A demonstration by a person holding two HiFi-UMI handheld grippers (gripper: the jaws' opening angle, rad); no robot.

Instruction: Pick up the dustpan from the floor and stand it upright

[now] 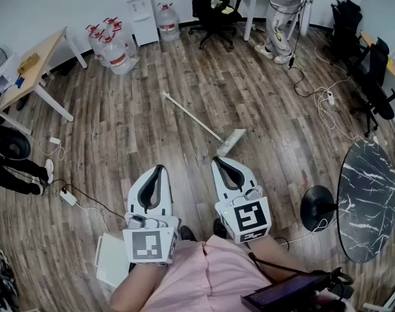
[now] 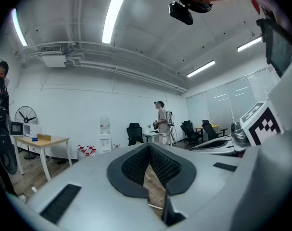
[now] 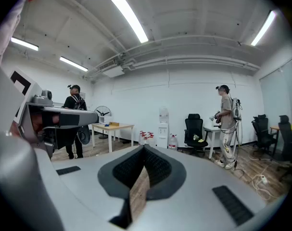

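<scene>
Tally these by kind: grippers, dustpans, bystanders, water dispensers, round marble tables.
Grippers: 2, the left gripper and the right gripper, both shut and empty
Dustpan: 1, lying on the floor
Bystanders: 2, the bystander in black and the bystander in beige
Water dispenser: 1
Round marble table: 1
Total: 7

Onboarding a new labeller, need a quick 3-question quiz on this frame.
1. True or false: the dustpan stands upright.
2. The left tool and right tool are: A) both shut, empty; B) both open; C) one shut on the dustpan.
3. Fill in: the dustpan lies on the ____, ahead of both tools.
Key: 1 false; 2 A; 3 floor.
</scene>
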